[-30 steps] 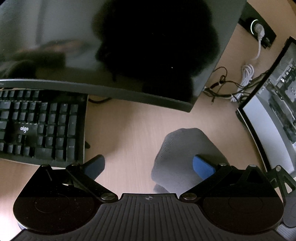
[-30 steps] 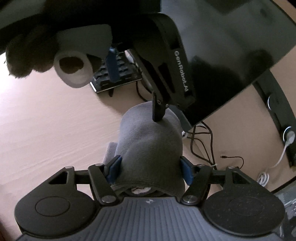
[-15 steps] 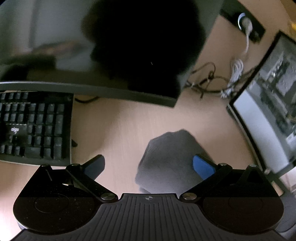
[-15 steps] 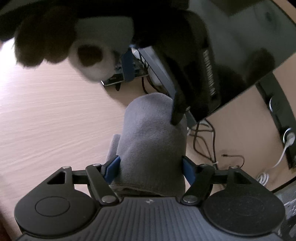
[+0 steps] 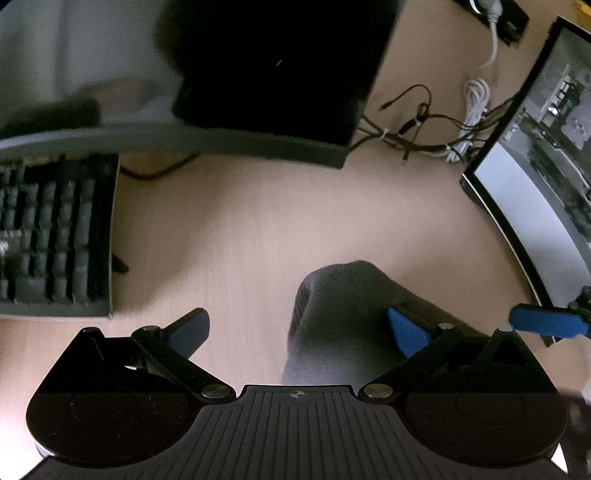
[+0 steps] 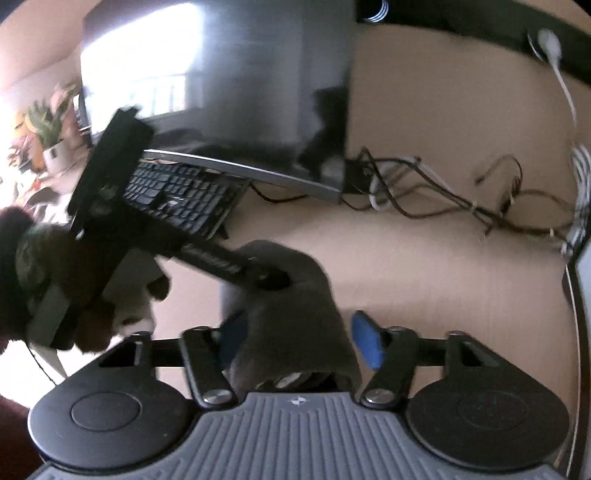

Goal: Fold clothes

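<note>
A grey folded garment, like a sock (image 5: 343,325), lies on the wooden desk (image 5: 258,229). My left gripper (image 5: 299,328) is open wide, and the cloth lies between its jaws, against the right blue pad (image 5: 406,332). In the right wrist view the same grey cloth (image 6: 291,317) sits between the jaws of my right gripper (image 6: 295,343), which stand slightly apart from it, open. The left gripper's finger (image 6: 236,266) presses on the cloth's far end. The right gripper's blue fingertip (image 5: 546,325) shows at the edge of the left view.
A black keyboard (image 5: 55,236) lies at the left. A dark monitor (image 5: 207,74) stands behind it, a second lit monitor (image 5: 535,177) at the right. Tangled cables (image 5: 417,125) and a power strip (image 5: 495,14) lie at the back. A gloved hand (image 6: 55,280) holds the left gripper.
The right gripper's jaws have widened and let go of the cloth, and its view has swung right. The left gripper has shifted over the cloth and stayed open.
</note>
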Action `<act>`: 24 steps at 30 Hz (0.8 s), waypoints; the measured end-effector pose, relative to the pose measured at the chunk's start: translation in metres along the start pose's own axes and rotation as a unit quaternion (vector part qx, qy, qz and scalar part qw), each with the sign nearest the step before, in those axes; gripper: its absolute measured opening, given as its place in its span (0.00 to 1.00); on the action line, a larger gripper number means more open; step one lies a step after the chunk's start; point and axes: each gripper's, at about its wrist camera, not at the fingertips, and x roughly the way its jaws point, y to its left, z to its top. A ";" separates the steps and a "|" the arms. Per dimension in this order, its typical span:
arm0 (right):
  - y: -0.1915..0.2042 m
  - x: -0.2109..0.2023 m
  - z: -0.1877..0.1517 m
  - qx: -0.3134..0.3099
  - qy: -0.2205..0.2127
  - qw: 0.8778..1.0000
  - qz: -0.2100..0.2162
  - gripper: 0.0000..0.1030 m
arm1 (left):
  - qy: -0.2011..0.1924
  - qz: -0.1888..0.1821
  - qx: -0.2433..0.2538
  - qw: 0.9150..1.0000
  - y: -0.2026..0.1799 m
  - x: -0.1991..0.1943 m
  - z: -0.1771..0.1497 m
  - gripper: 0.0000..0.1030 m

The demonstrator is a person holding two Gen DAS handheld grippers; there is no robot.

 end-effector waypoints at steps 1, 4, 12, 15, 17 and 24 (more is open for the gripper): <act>-0.002 0.006 -0.001 0.007 0.007 1.000 0.000 0.52 | 0.001 -0.007 -0.009 1.000 0.003 0.002 -0.001 1.00; -0.003 0.019 -0.005 0.028 0.030 0.999 0.000 0.50 | 0.010 -0.018 -0.036 0.999 0.010 0.002 0.000 1.00; 0.003 0.026 -0.023 0.086 0.052 0.994 0.040 0.52 | 0.035 -0.015 -0.061 0.997 -0.001 -0.047 -0.022 1.00; 0.010 0.034 -0.027 0.086 0.051 0.994 0.048 0.52 | 0.076 -0.027 -0.075 0.994 0.002 -0.045 -0.040 1.00; 0.012 0.039 -0.027 0.085 0.050 0.994 0.050 0.53 | 0.090 -0.032 -0.079 0.992 0.003 -0.038 -0.043 1.00; 0.010 0.037 -0.032 0.105 0.055 0.992 0.032 0.53 | 0.080 -0.040 -0.022 0.996 -0.017 -0.010 -0.021 1.00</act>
